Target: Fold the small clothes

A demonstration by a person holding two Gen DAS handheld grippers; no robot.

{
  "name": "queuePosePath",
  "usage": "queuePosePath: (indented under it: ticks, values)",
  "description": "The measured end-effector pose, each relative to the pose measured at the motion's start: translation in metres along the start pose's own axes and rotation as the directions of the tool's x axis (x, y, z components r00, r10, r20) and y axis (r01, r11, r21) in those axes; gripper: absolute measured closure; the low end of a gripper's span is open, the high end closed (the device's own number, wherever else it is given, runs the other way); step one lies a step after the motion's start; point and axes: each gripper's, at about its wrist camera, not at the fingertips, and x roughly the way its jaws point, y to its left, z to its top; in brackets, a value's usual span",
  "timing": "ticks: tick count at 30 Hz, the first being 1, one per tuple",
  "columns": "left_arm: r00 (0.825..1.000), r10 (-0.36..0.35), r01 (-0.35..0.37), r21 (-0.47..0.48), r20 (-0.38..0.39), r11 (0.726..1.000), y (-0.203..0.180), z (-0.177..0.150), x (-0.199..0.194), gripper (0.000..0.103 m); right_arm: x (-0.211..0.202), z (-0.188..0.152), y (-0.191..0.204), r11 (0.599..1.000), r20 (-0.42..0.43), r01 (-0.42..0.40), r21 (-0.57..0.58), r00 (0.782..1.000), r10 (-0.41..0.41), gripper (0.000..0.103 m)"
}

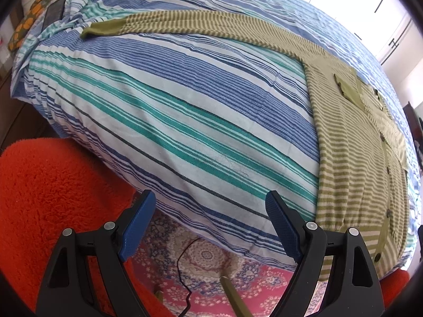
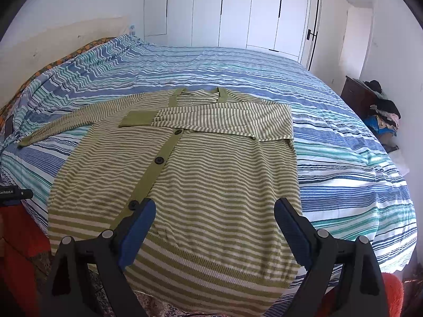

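Fingers wide apart, empty on both grippers – left gripper (image 1: 210,227) nearer unfolded left sleeve (image 1: 169,23), stretched sideways off cardigan (image 2: 185,185), right gripper (image 2: 215,233) over hem.

Left claw (image 1: 210,206) spread wide, empty, beside striped cardigan (image 1: 351,163) on bedspread (image 1: 169,105)

left tool (image 1: 210,203) & right tool (image 2: 214,211): black frames, blue textured pads, silver rivets
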Motion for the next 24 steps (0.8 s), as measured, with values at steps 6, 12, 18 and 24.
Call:
queuePosePath:
  ticks: [6,12,18,24]
  values:
    - [1.0,-0.004,0.004,0.0,-0.004,1.0,0.0008,0.0007,0.0012,0.017,-0.0023,-0.0003,0.0005,1.0,0.008,0.003,-0.009,1.0,-0.003,0.013]
    - [1.0,-0.007,0.007,-0.01,-0.006,1.0,0.002,0.0002,0.0014,0.017,-0.0024,-0.0006,0.0023,1.0,0.012,0.003,-0.017,1.0,-0.003,0.013]
    - [1.0,-0.006,0.006,-0.004,-0.008,1.0,0.0006,0.0002,0.002,0.017,-0.0013,-0.0015,0.0035,1.0,0.007,0.001,-0.023,1.0,-0.001,0.013]
    - [1.0,-0.004,0.004,0.001,-0.013,1.0,-0.0018,0.0005,0.0033,0.017,-0.0025,-0.0024,0.0028,1.0,0.014,0.003,-0.021,1.0,-0.003,0.013]
